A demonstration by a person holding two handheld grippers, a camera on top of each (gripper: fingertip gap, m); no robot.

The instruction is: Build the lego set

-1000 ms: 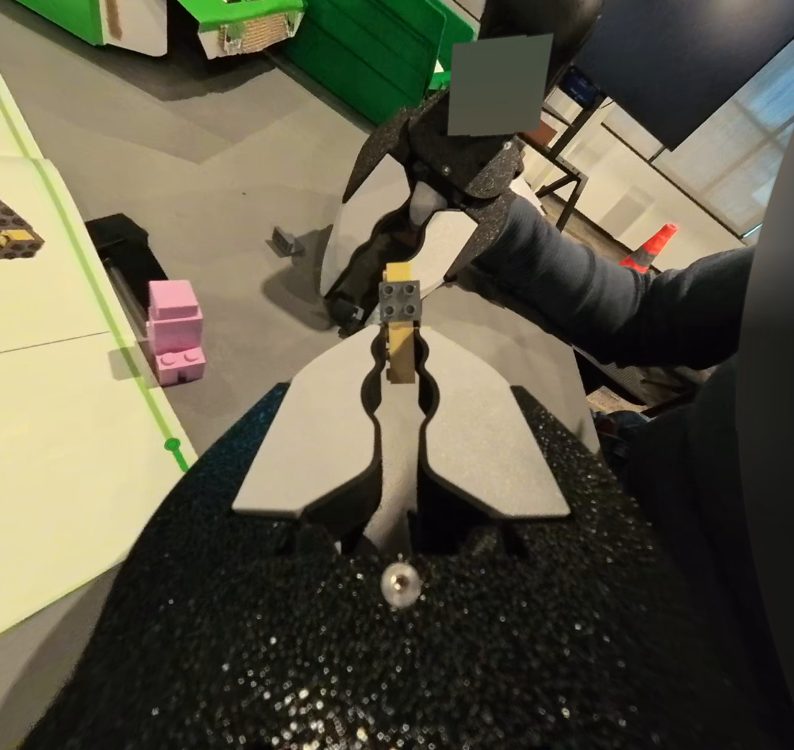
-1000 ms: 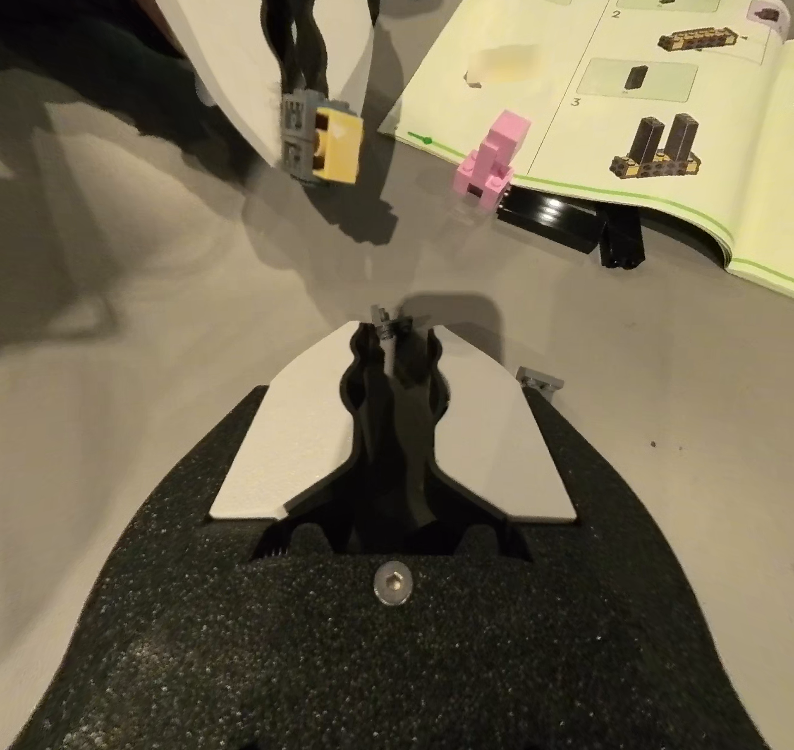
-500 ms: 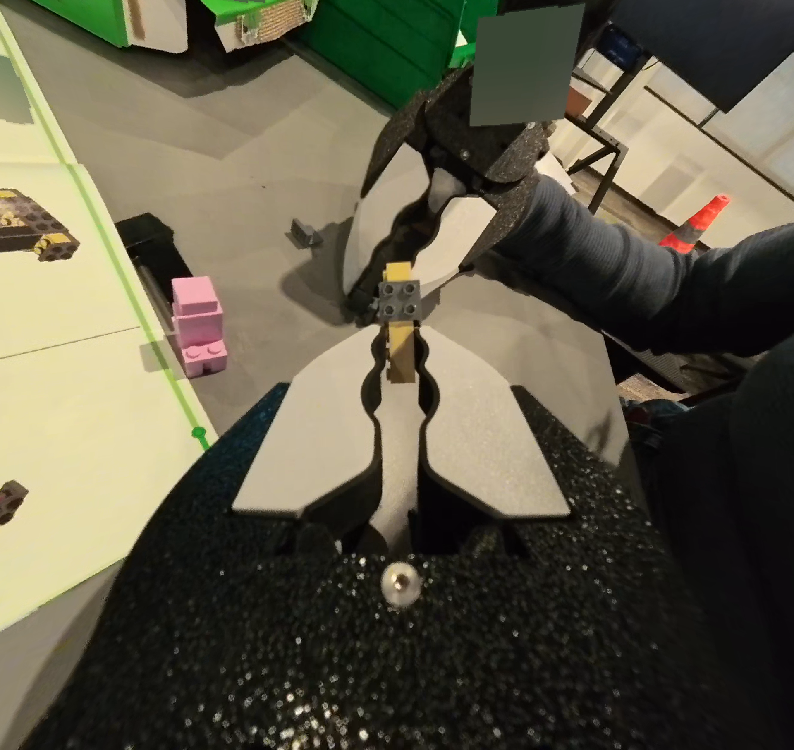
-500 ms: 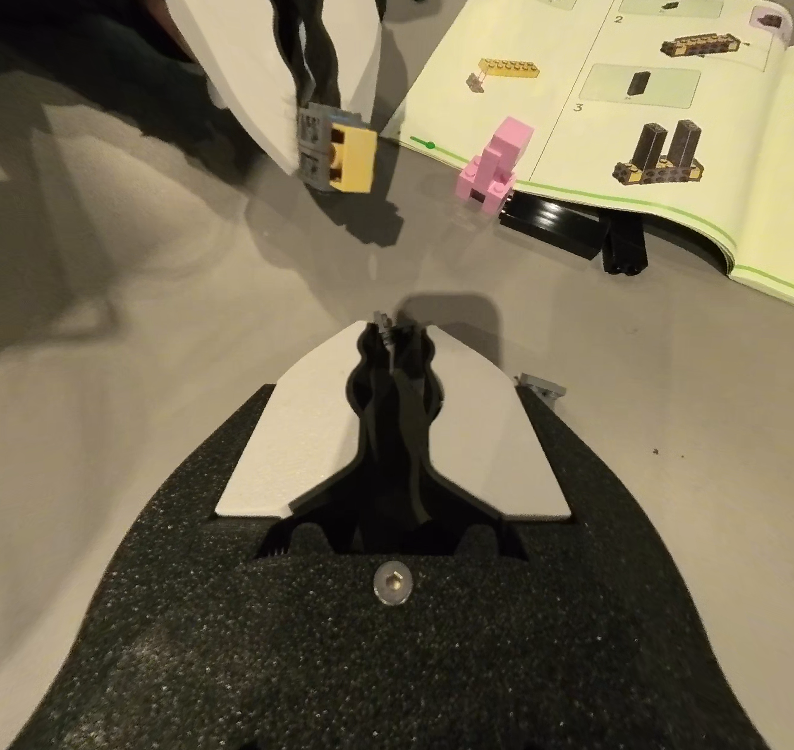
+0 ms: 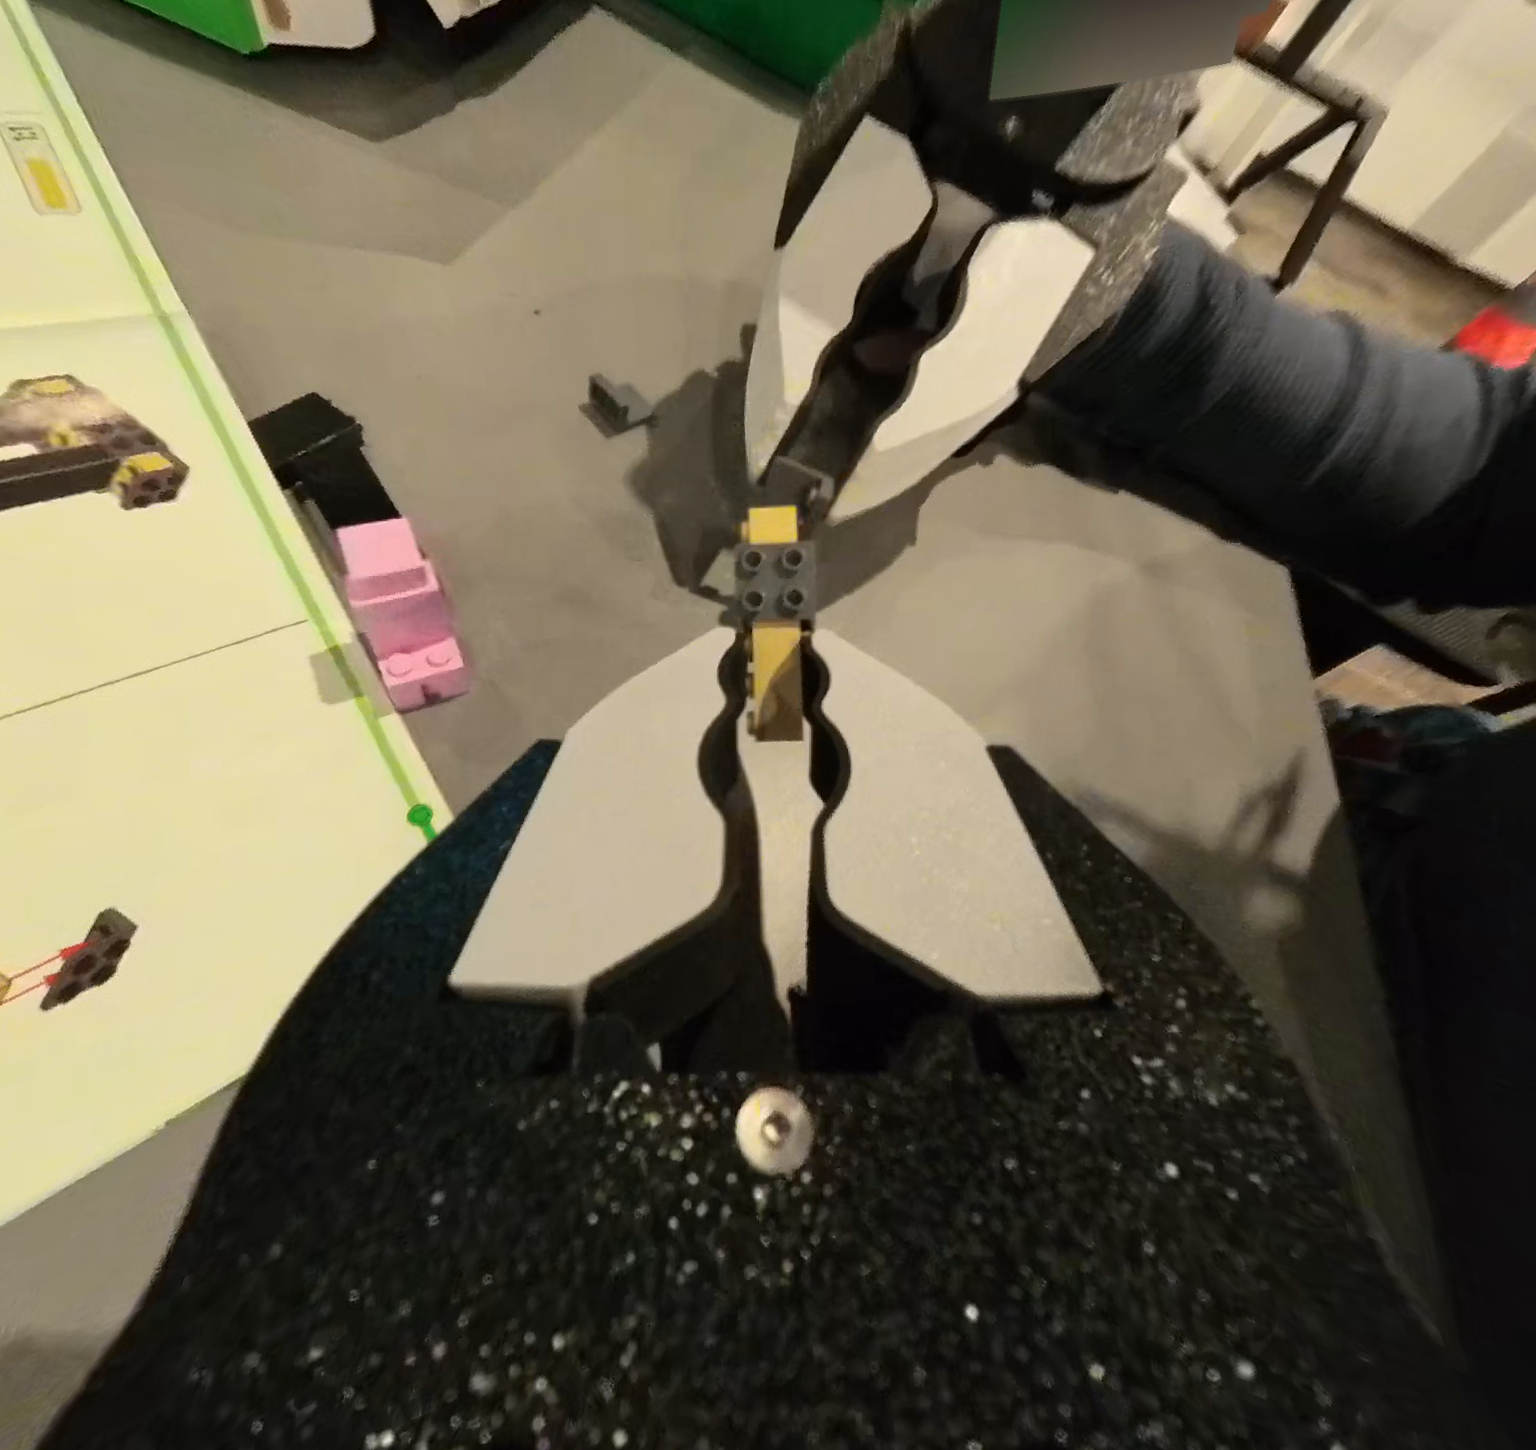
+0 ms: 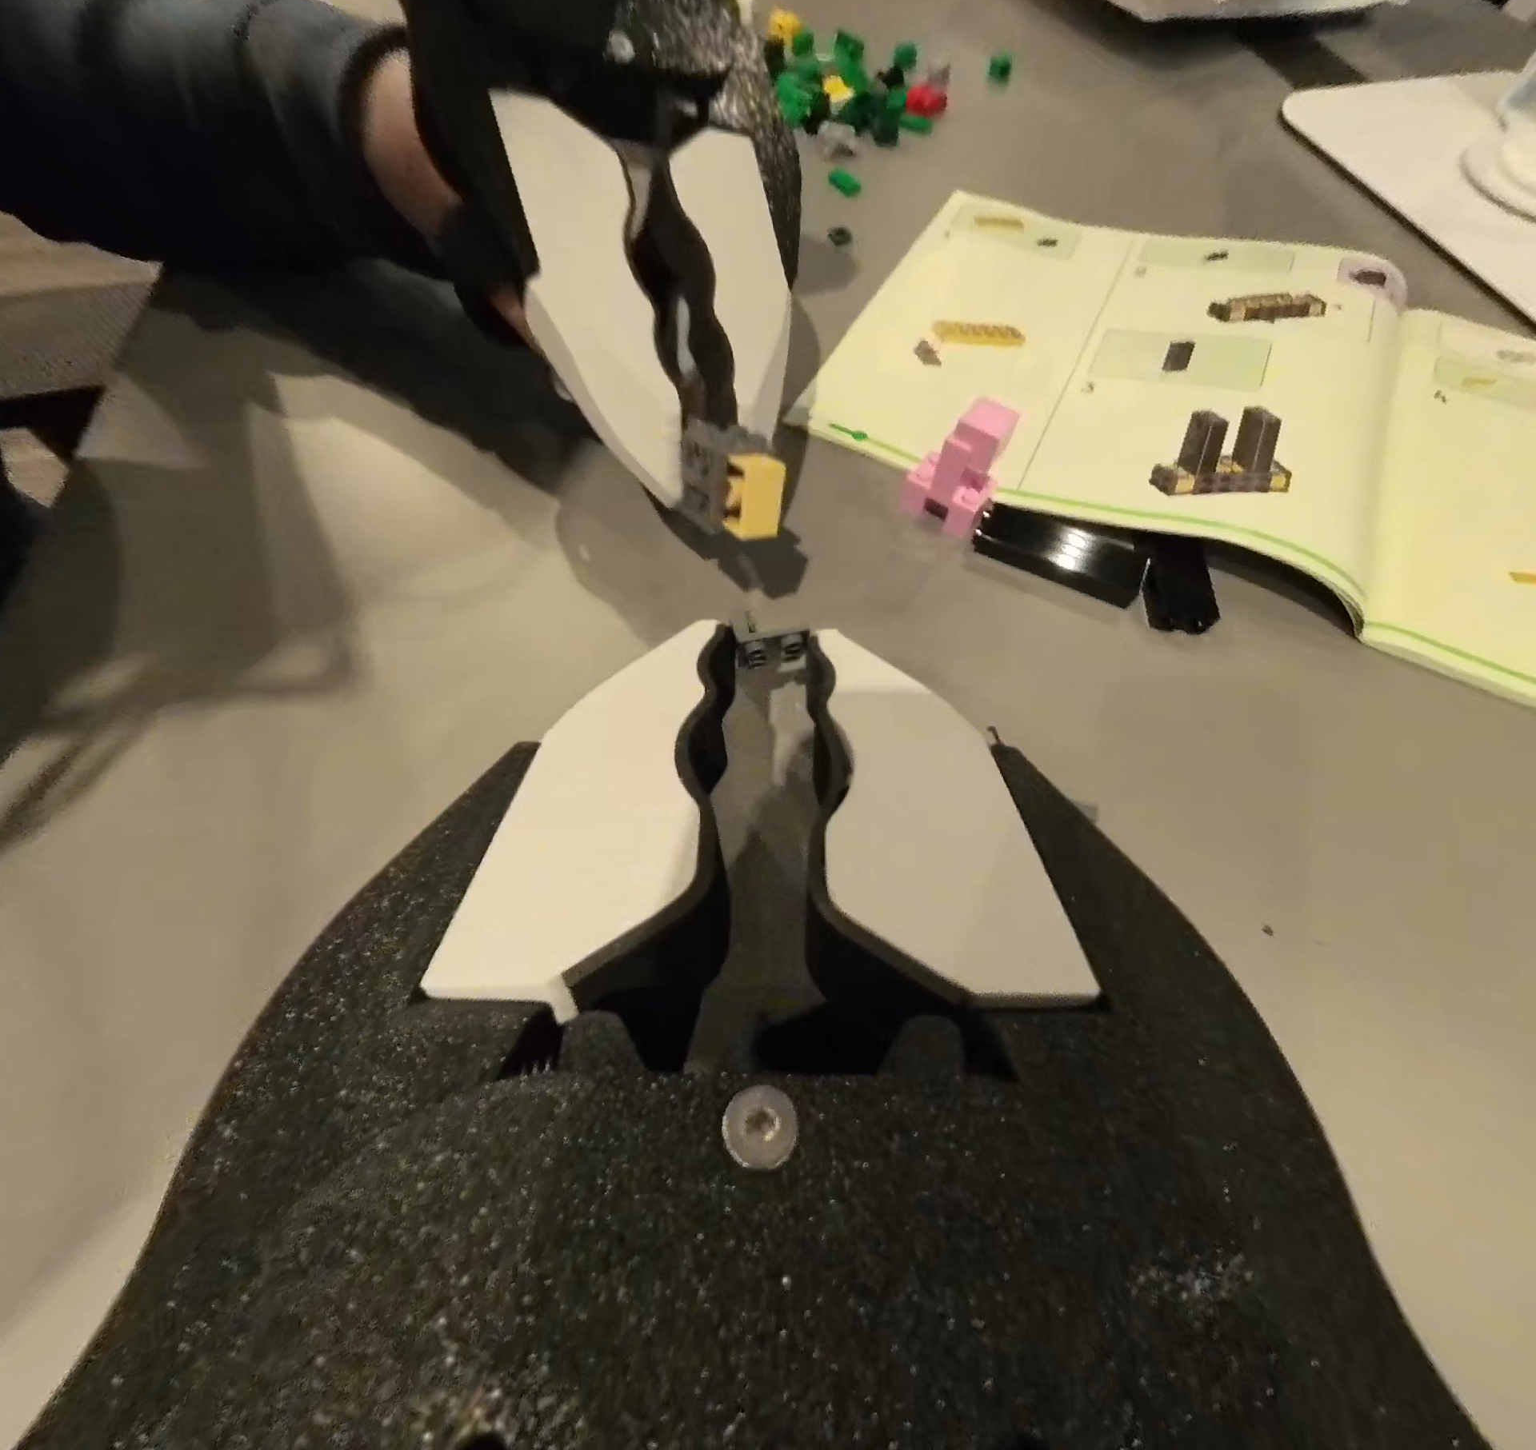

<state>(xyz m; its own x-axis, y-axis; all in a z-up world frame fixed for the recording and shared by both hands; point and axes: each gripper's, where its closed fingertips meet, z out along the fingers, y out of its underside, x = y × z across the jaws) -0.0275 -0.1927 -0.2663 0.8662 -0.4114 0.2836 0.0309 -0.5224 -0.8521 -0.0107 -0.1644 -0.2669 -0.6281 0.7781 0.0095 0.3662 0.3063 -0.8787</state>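
The lego set is in several parts on the grey table (image 6: pixel 332 745): one tan brick with a grey four-stud plate (image 5: pixel 777 577) on it is gripped between the fingers of the left gripper (image 5: pixel 775 662), and one small grey piece (image 6: pixel 769 650) is pinched at the tips of the right gripper (image 6: pixel 769 646), so both tongs are clenched on a part and held close together above the table. Beside the open instruction booklet (image 6: pixel 1164 380) stand one pink brick figure (image 6: pixel 960 469) and two black bricks (image 6: pixel 1097 562) at its edge. One heap of green, red and yellow loose bricks (image 6: pixel 856 93) lies farther back, and one more small grey piece (image 5: pixel 613 403) lies alone on the table.
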